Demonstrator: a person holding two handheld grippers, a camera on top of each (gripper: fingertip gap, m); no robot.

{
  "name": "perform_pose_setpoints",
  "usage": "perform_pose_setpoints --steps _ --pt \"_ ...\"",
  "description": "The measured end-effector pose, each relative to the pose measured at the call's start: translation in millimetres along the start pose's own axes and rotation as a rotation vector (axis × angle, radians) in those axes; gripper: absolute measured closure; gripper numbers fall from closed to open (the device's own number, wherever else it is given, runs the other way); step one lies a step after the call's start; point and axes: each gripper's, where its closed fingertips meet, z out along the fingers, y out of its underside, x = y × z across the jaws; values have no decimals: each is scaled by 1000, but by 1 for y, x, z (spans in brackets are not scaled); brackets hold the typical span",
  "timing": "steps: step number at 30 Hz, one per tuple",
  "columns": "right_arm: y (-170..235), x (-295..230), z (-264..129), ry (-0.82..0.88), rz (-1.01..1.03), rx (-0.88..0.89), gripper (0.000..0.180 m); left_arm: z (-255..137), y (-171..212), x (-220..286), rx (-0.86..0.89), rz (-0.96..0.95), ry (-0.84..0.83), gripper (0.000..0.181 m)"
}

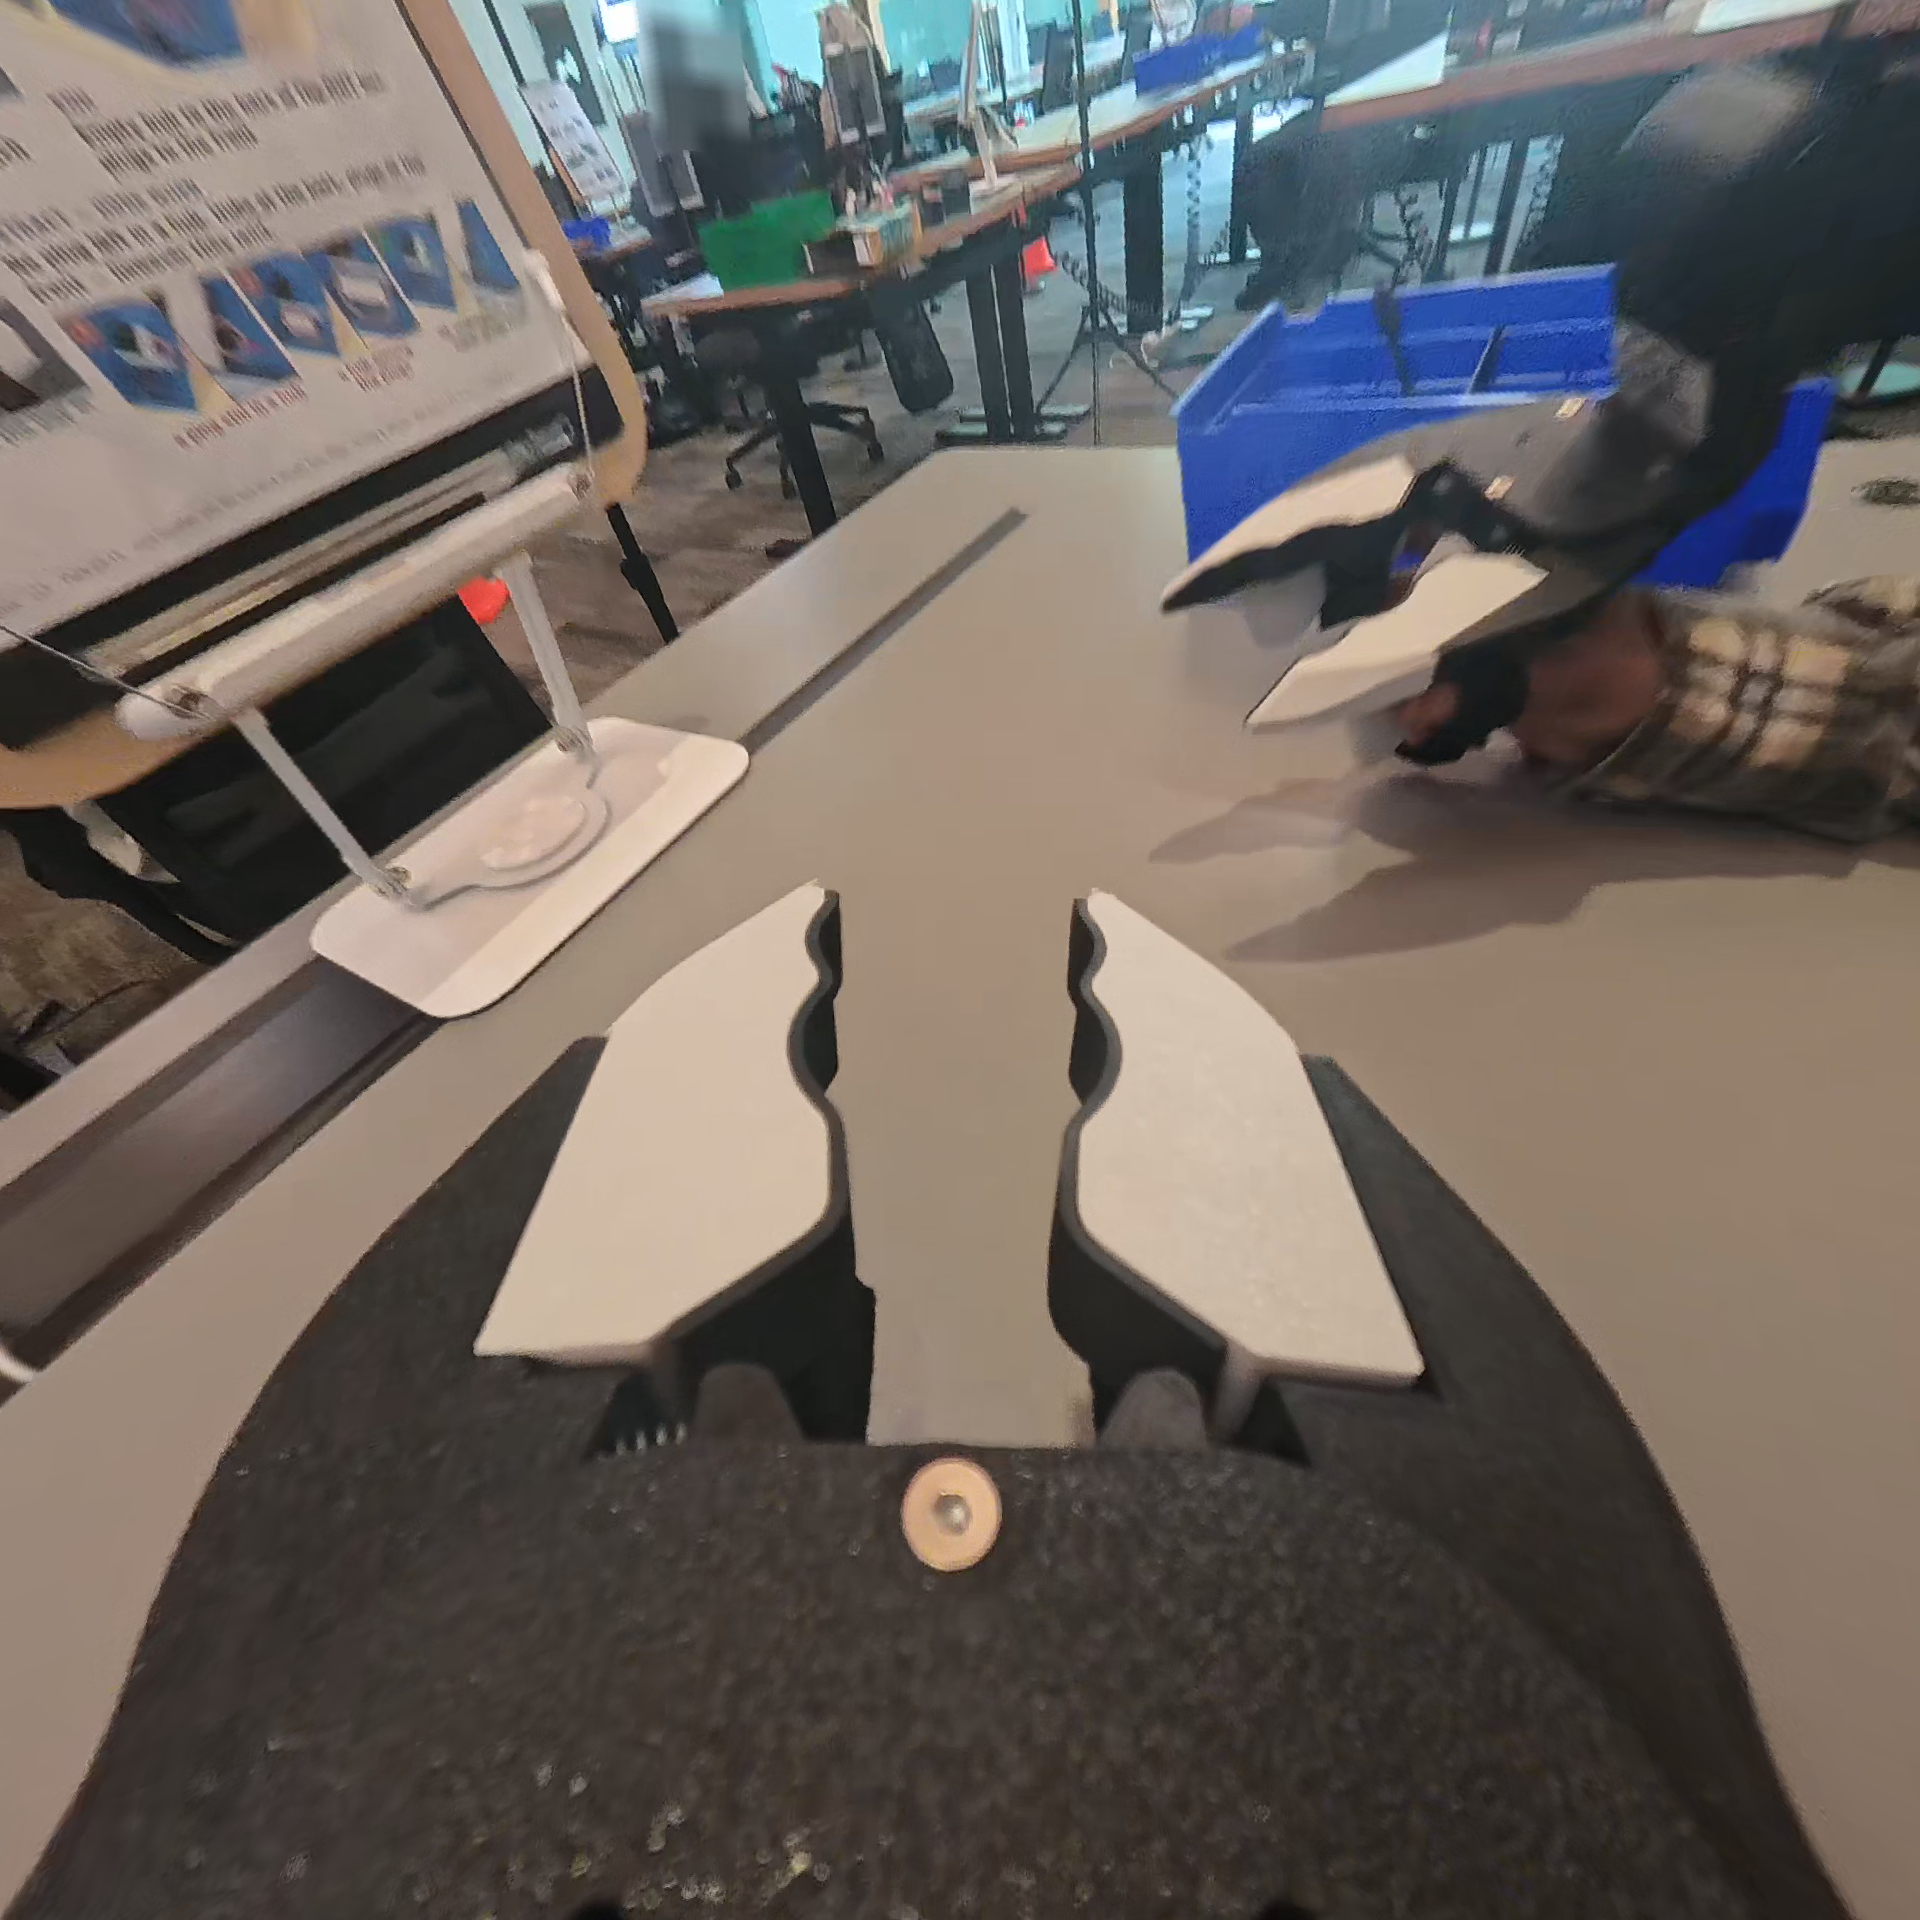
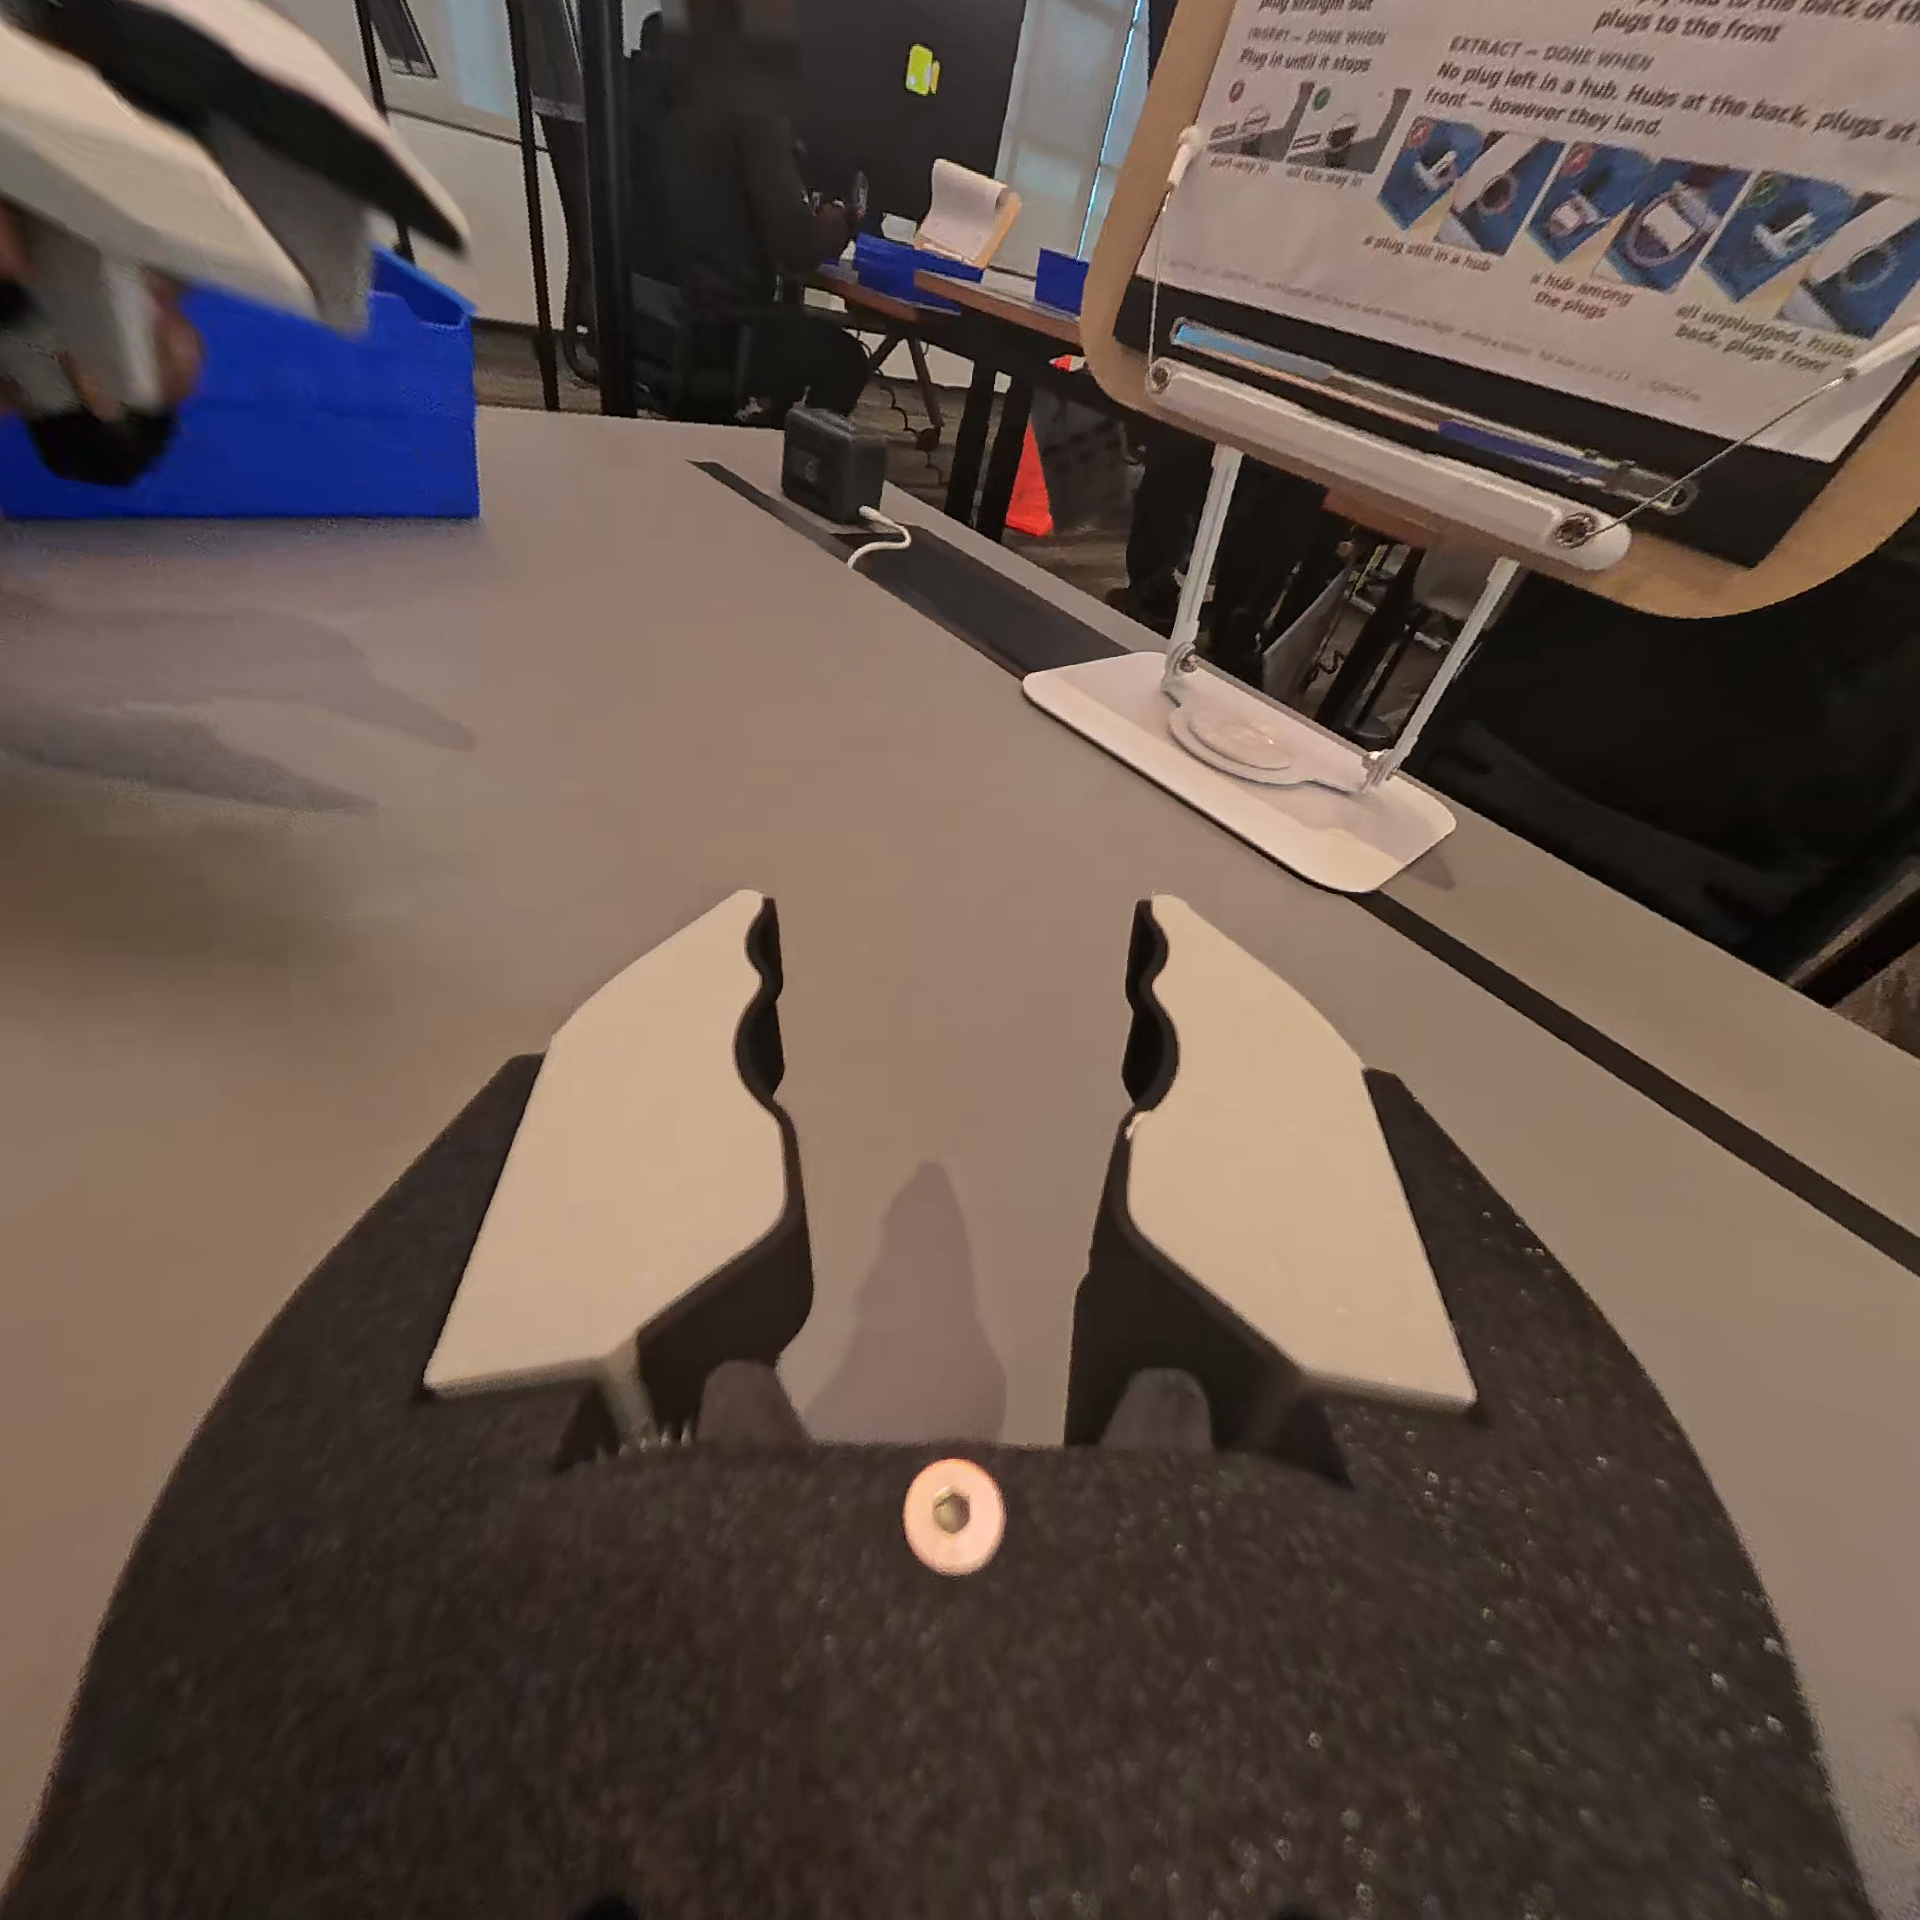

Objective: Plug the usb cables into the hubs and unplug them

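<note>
Grey laminate fills both wrist views: the table (image 1: pixel 935 727) carries no cable or hub anywhere in its visible area. My left gripper (image 1: pixel 951 914) hovers low over the bare surface with its jaws parted and nothing between them. My right gripper (image 2: pixel 951 914) does the same, jaws spread a little wider, also empty. The only likely place for the usb cables and hubs is the blue bin (image 1: pixel 1455 384), which sits toward the far edge of the table. From the left wrist view it lies ahead and to the right, beyond my right gripper; from the right wrist view it lies ahead and to the left, partly covered by the blurred left gripper in the upper left corner. I judge that the coming move depends on reaching forward into that bin, and the right gripper appears to be the nearer of the two, close in front of its near wall. The bin interior shows dividers and one or two thin dark upright shapes; I cannot tell whether these are cables. No long axis of any plug or hub can be read from these views. An instruction board on a white stand (image 2: pixel 1247 769) occupies the table edge by the dark cable channel, and a small dark box with a white lead (image 2: pixel 831 468) sits farther along that channel. Motion blur obscures the second gripper in each view.
</note>
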Motion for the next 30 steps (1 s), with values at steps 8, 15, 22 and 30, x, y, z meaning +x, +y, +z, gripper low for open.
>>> perform_pose_setpoints --steps 8,15,22,30 --pt "8 1 5 -1 21 -8 117 -150 -19 -36 -147 58 -278 138" --pt "7 -2 9 -3 10 4 118 -302 102 -117 -673 -67 -355 125" --pt "7 -10 14 -19 -36 -10 118 -333 202 -143 -1070 -124 -174 126" --pt "7 -9 13 -21 -25 -7 119 -315 239 -164 -1170 -56 -133 127"
